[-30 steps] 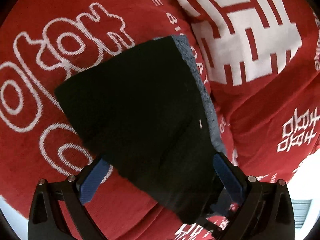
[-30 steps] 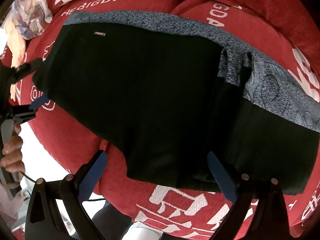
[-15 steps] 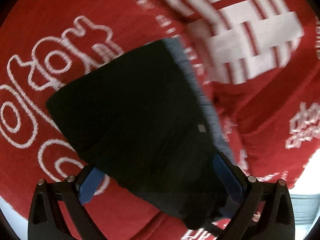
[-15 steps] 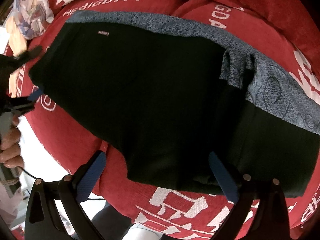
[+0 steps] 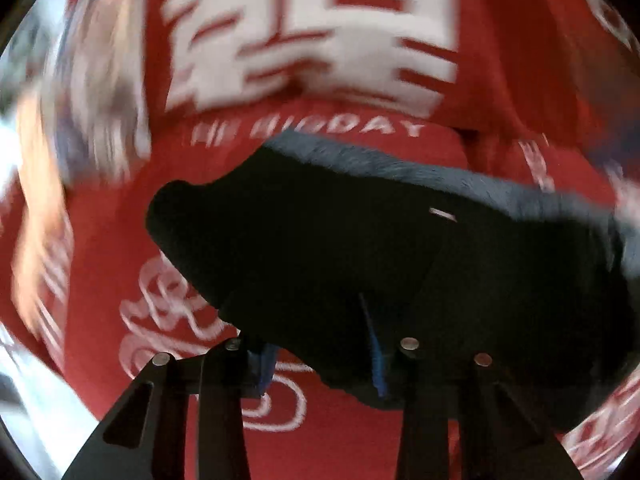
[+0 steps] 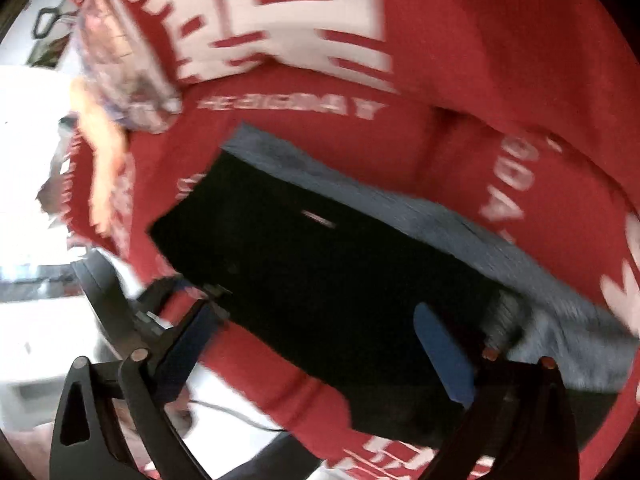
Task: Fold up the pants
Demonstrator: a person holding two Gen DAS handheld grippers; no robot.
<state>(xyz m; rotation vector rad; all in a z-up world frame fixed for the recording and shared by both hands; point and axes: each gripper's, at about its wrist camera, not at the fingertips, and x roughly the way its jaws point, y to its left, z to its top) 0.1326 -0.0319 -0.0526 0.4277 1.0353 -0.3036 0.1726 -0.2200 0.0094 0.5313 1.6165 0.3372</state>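
- Left view: the left gripper is clenched on the near edge of the black pants.
- Right view only: the right gripper, jaws closing but still wide, straddles the pants without pressing them; the left gripper appears at their left edge.

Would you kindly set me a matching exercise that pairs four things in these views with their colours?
Things:
1. pants
2. band along the pants' far edge
3. blanket
4. small label on the pants

Colours:
A. mostly red
B. white
C. black
D. speckled grey

Pairs: 1-C, 2-D, 3-A, 4-B
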